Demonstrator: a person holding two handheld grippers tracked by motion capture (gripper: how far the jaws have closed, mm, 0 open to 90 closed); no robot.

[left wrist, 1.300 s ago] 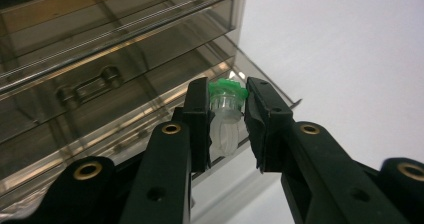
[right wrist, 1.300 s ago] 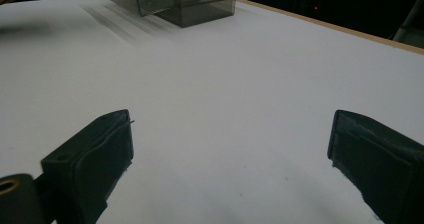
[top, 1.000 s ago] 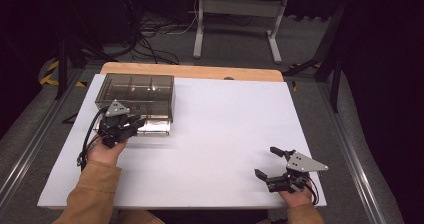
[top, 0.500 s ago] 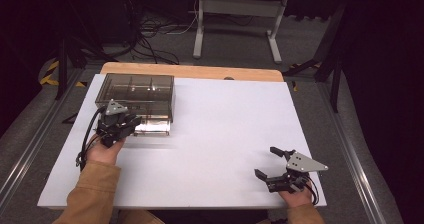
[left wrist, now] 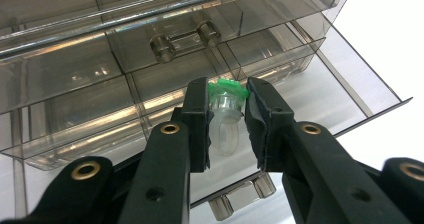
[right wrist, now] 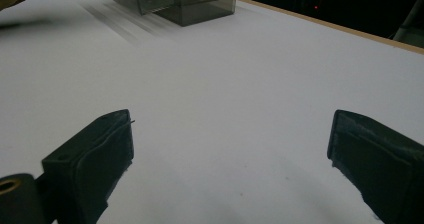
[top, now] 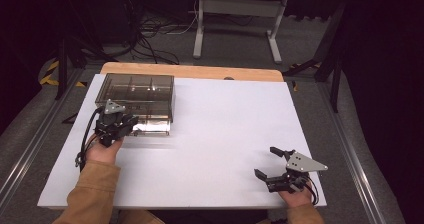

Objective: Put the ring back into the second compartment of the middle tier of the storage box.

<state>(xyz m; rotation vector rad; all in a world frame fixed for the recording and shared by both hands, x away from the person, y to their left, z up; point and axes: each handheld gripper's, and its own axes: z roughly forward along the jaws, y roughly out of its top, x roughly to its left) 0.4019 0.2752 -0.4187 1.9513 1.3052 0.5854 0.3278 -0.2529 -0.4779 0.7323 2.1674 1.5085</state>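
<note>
No writing is readable. The left gripper [left wrist: 226,115] clamps an upright green-capped vial [left wrist: 226,119] above the open drawer [left wrist: 320,84]; the right gripper [top: 273,167] gapes wide, holding nothing.

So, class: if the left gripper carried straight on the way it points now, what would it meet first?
The left gripper, shut on a small clear green-topped piece, points into the smoky plastic drawer box; probably the open lower drawer first, though depth is unclear.

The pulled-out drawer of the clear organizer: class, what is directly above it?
The left gripper holds a small clear piece with a green top above the open drawer. The jaws cover that piece's sides.
</note>
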